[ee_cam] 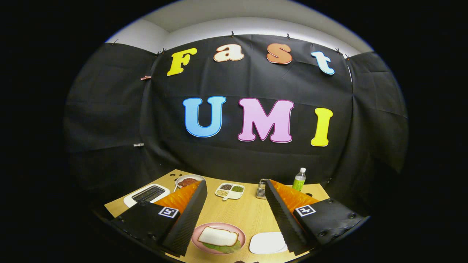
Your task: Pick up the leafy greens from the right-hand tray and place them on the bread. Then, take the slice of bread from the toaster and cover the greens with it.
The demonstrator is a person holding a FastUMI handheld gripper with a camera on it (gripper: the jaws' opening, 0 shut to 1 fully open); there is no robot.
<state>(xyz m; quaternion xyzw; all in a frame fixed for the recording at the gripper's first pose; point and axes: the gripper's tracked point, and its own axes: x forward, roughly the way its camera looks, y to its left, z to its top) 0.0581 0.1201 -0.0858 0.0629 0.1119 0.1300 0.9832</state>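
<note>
- We see a light wooden desk (237, 215) with a fine grain; black cloth hangs behind it as the wall of the booth, and a white ceiling shows above the cloth.
- The tongs (234, 204) are released; the two black ribbed fingers with orange backs stand wide apart above the desk and nothing is between their pads.
- Between the fingers, near the front edge of the desk, lies a pink plate (199, 232); on it rests a slice of bread (218, 236), and the leafy greens (223, 248) lie under this slice, a green edge coming out at its near side; whether another slice lies below the greens we cannot tell.
- Just beside the plate, close to the right finger, lies a white tray (267, 243); its surface is bare.
- At the left side of the desk stands a white toaster (146, 194); its dark slots face up.
- Behind the left finger, near the back edge, is a bowl (188, 180) with something reddish-brown inside.
- Beyond the fingers, in the middle of the desk, is a white divided dish (229, 191); its compartments hold dark, green and pale small grains.
- By the tip of the right finger a small metal object (261, 188) stands; we cannot tell what it is.
- Near the back right corner a green bottle (299, 179) with a white cap stands upright.
</note>
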